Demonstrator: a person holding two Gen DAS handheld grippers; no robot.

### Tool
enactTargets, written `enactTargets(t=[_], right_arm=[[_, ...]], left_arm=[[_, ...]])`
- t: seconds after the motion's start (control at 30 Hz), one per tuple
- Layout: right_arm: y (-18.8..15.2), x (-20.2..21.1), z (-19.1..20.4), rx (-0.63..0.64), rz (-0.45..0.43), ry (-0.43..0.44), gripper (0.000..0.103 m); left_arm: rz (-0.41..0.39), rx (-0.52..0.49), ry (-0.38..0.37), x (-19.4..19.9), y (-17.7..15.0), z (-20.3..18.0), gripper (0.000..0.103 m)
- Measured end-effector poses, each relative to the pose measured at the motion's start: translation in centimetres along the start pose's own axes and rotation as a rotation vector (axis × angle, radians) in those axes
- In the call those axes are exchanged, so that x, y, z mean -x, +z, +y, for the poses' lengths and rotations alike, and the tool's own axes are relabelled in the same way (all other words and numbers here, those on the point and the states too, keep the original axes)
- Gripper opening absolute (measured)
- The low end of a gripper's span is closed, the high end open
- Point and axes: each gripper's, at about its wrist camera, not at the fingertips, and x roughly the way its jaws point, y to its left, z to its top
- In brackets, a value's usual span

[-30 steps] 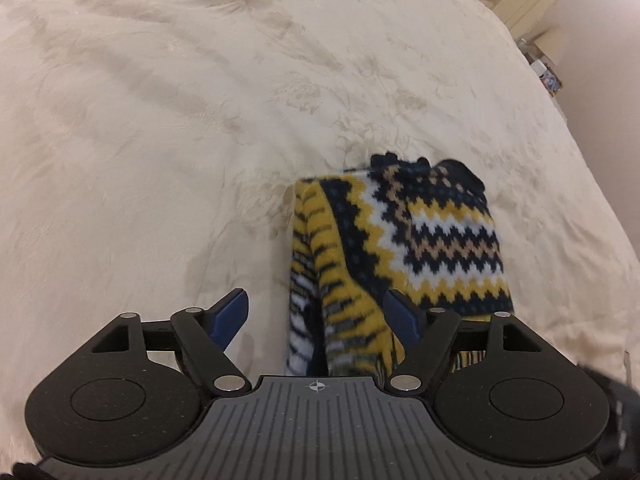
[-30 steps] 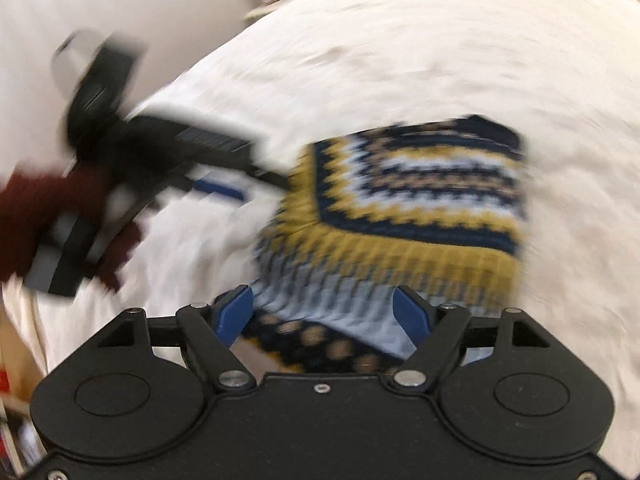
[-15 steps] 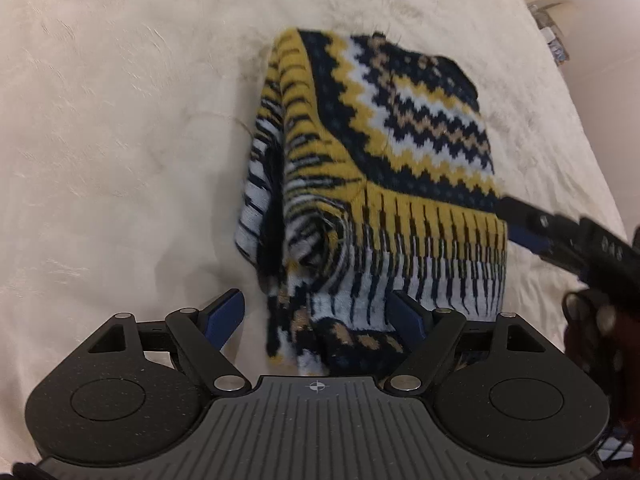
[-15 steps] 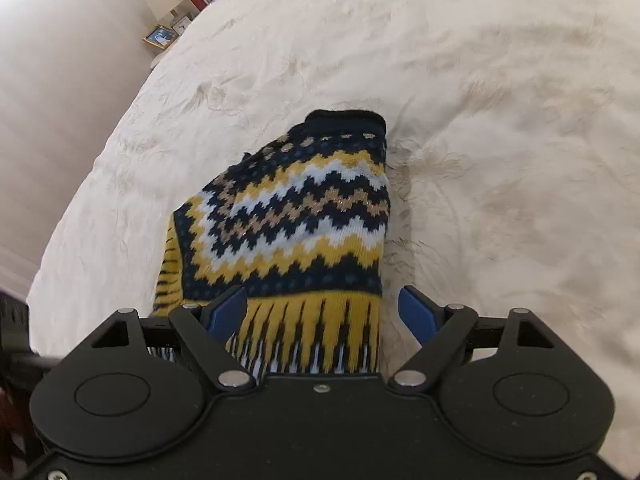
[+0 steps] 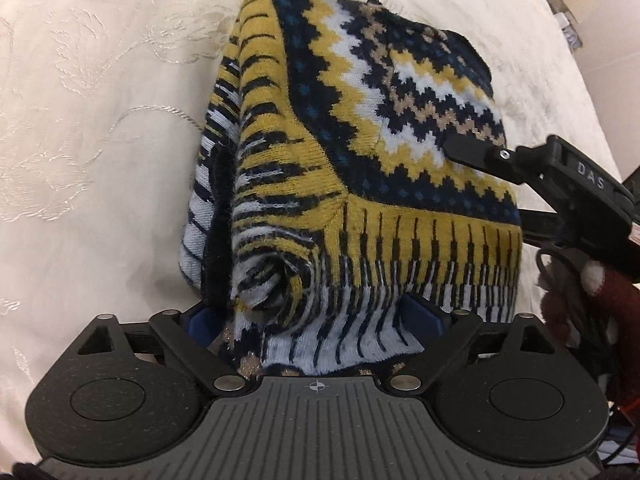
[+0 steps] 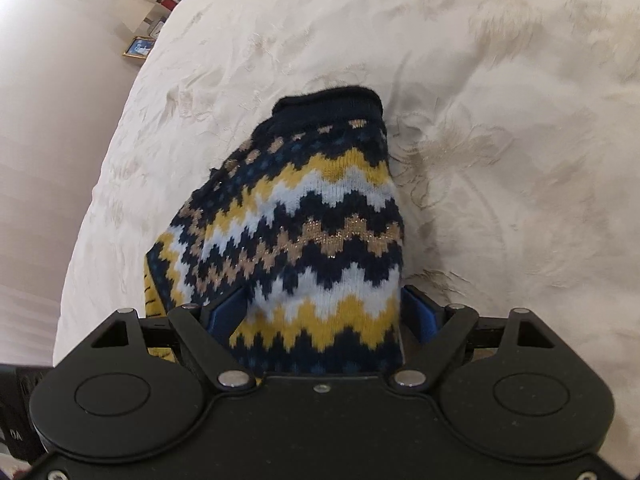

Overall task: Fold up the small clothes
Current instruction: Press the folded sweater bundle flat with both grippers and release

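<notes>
Navy, yellow and white zigzag-knit sweater (image 5: 360, 152), folded, lies mid-bed on the cream bedspread (image 5: 100, 120).
I have both sets of fingers spread around its near hem, left gripper (image 5: 316, 320), right gripper (image 6: 320, 312); closing on one layer could unroll the loose tucked sleeve.

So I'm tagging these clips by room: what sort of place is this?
Most likely a bedroom. The folded knit sweater lies on a wide cream embroidered bedspread, and beyond its edge a small framed picture stands with other small items on low furniture by the wall.

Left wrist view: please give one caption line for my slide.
Folded zigzag sweater on cream bedspread, between open left gripper fingers.
</notes>
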Motion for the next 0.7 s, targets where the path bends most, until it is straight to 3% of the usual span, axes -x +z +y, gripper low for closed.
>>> enactTargets(t=[0.13, 0.47, 0.7], right_arm=[[-0.1, -0.9, -0.2, -0.026, -0.003, 0.04, 0.103], [-0.2, -0.9, -1.2, -0.074, -0.034, 0.093, 0.103], [-0.8, -0.3, -1.8, -0.094, -0.054, 0.11, 0.103]], left_arm=[[0.011, -0.004, 0.0, -0.6, 0.1, -0.3, 0.099], [0.023, 0.016, -0.014, -1.6, 0.6, 0.0, 0.102], [0.016, 0.093, -0.096, -0.9, 0.8, 2.5, 0.101]])
